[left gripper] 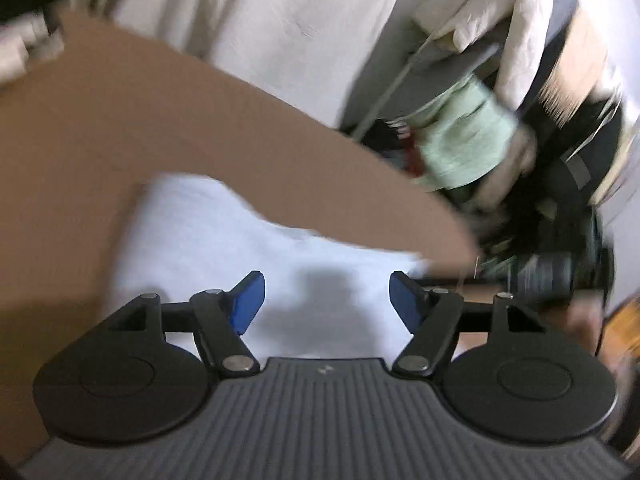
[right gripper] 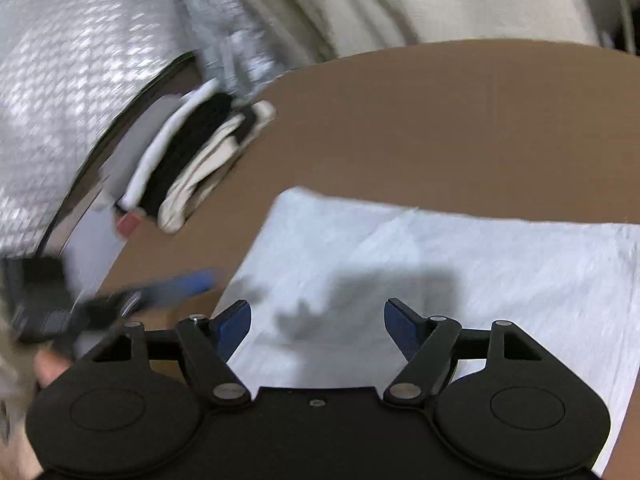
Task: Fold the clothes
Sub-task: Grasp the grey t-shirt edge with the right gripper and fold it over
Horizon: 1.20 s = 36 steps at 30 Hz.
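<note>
A white garment (left gripper: pixel 208 232) lies flat and folded on the brown table (left gripper: pixel 120 100). My left gripper (left gripper: pixel 325 280) hovers over its near part, open, with only the cloth's surface and a shadow showing between the blue pads. In the right wrist view the same white garment (right gripper: pixel 480 260) spreads across the brown table (right gripper: pixel 440 120). My right gripper (right gripper: pixel 317 304) is open above the garment's near left part and holds nothing. A blurred blue finger of the other gripper (right gripper: pixel 188 284) shows at the left, beside the garment's edge.
A stack of folded white, black and cream clothes (right gripper: pixel 188 152) sits just past the table's left edge, next to a silver quilted surface (right gripper: pixel 60 80). Pale fabric (left gripper: pixel 260 12) hangs behind the table. Off its right end lies clutter with a green cloth (left gripper: pixel 468 136).
</note>
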{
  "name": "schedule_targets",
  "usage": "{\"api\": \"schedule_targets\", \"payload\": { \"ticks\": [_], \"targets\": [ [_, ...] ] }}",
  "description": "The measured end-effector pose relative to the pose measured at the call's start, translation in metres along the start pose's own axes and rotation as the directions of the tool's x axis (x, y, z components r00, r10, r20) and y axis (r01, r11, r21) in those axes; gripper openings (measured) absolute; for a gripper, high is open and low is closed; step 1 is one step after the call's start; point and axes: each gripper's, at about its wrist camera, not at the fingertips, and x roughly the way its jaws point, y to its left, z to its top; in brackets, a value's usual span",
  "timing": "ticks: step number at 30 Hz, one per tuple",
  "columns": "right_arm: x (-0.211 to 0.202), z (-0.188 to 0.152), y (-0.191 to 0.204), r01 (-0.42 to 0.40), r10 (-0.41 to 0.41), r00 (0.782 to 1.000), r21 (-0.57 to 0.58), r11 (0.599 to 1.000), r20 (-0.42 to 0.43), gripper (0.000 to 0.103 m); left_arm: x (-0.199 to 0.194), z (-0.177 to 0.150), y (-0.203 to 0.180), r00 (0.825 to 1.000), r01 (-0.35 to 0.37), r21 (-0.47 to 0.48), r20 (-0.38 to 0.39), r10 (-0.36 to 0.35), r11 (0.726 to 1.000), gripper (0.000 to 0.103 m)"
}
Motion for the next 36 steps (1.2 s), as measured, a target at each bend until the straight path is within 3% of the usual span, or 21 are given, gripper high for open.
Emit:
{"api": "schedule_targets", "payload": {
  "ticks": [2,3,6,9,11,12,13,14,18,21,23,24,26,28,30,34,36],
  "targets": [
    [0.017,0.019,-0.014,0.018,-0.018,1.000,0.029,0.999,0.011,0.079,-0.003,-0.008,0.005,0.993,-0.110,0.059,-0.026,0.112,0.992,0.068],
    [0.027,0.025,-0.019,0.033,-0.033,0.999,0.024,0.999,0.010,0.079,-0.002,-0.015,0.010,0.990,-0.131,0.048,-0.041,0.133,0.990,0.068],
    [0.057,0.043,-0.035,0.088,-0.088,0.996,0.011,0.996,0.014,0.080,0.013,-0.033,0.027,0.984,-0.150,0.010,-0.099,0.150,0.989,0.066],
    [0.081,0.040,-0.061,0.045,-0.046,0.999,0.139,0.989,0.001,0.080,0.024,-0.041,0.024,0.982,-0.150,0.062,-0.109,0.156,0.987,0.066],
    [0.094,0.028,-0.075,-0.030,0.029,1.000,0.229,0.973,0.009,0.080,0.026,-0.040,0.025,0.986,-0.131,0.076,-0.096,0.138,0.988,0.066],
    [0.100,0.023,-0.079,-0.059,0.058,0.998,0.251,0.966,0.014,0.070,0.029,-0.039,0.022,0.988,-0.120,0.083,-0.088,0.127,0.989,0.066],
    [0.105,0.022,-0.076,-0.070,0.069,0.998,0.227,0.971,0.013,0.020,0.030,-0.039,0.022,0.990,-0.112,0.090,-0.079,0.120,0.990,0.066],
    [0.107,0.021,-0.071,-0.075,0.074,0.997,0.196,0.978,0.014,0.012,0.032,-0.037,0.021,0.991,-0.107,0.096,-0.072,0.114,0.990,0.066],
    [0.057,0.028,-0.019,-0.075,0.076,0.980,-0.014,0.997,0.182,0.010,0.026,-0.036,0.020,0.992,-0.086,0.124,-0.079,0.096,0.989,0.068],
    [0.053,0.030,-0.004,0.137,-0.118,0.977,-0.104,0.985,0.177,0.010,0.039,-0.042,0.014,0.987,-0.044,0.192,-0.145,0.073,0.980,0.068],
    [0.077,0.029,-0.019,0.233,-0.228,0.971,-0.093,0.968,0.069,0.014,0.050,-0.048,0.008,0.979,-0.002,0.231,-0.200,0.049,0.973,0.068],
    [0.087,0.028,-0.029,0.246,-0.246,0.969,-0.062,0.967,0.012,0.024,0.056,-0.052,0.005,0.975,0.000,0.250,-0.216,0.056,0.968,0.068],
    [0.094,0.030,-0.050,0.210,-0.208,0.977,0.062,0.976,-0.050,0.030,0.061,-0.057,0.001,0.972,-0.014,0.275,-0.222,0.078,0.961,0.068],
    [0.083,0.035,-0.058,0.179,-0.171,0.983,0.165,0.970,-0.062,0.055,0.059,-0.058,0.005,0.973,-0.016,0.267,-0.216,0.076,0.964,0.068],
    [0.063,0.031,-0.056,0.184,-0.173,0.983,0.222,0.958,-0.070,0.065,0.055,-0.053,0.014,0.975,-0.011,0.194,-0.216,0.054,0.981,0.068],
    [0.027,-0.015,-0.052,0.155,-0.127,0.986,0.313,0.937,-0.106,0.078,0.043,-0.042,0.034,0.985,-0.058,0.079,-0.157,0.070,0.995,0.068],
    [0.018,-0.046,-0.053,0.121,-0.084,0.991,0.414,0.902,-0.108,0.079,0.041,-0.037,0.040,0.988,-0.079,0.040,-0.131,0.083,0.996,0.068]
  ]
}}
